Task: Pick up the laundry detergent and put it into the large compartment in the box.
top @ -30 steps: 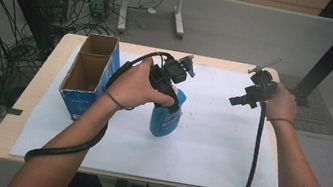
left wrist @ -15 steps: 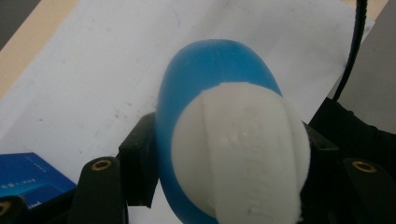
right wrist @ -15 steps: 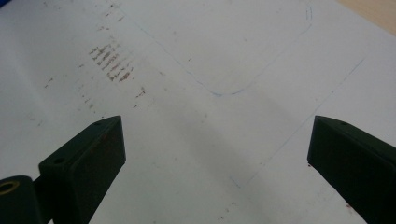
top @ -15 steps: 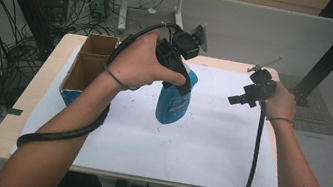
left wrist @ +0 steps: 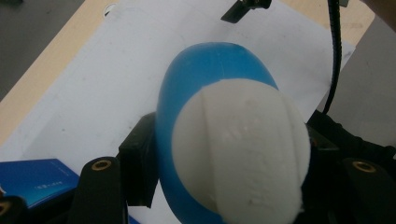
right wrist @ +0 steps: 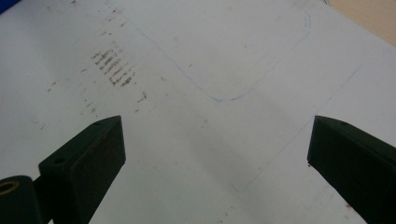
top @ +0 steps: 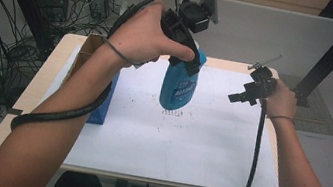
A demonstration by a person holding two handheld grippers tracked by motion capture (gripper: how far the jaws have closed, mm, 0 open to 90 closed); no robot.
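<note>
The left tool (top: 187,59) is clenched on the blue bottle (top: 179,84) near its white cap, holding it mid-frame clear above the counter (top: 207,145), likely bound for the box (top: 91,49). The right tool (top: 241,96) hangs released, right of center.

Blue bottle (top: 178,88), white cap (left wrist: 240,149); blue box (top: 101,106)

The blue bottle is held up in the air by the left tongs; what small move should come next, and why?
Probably carry the blue bottle sideways toward the open cardboard box. The left tongs are shut on it near its white cap, clear of the white sheet, and the right tongs wait open, holding nothing.
</note>
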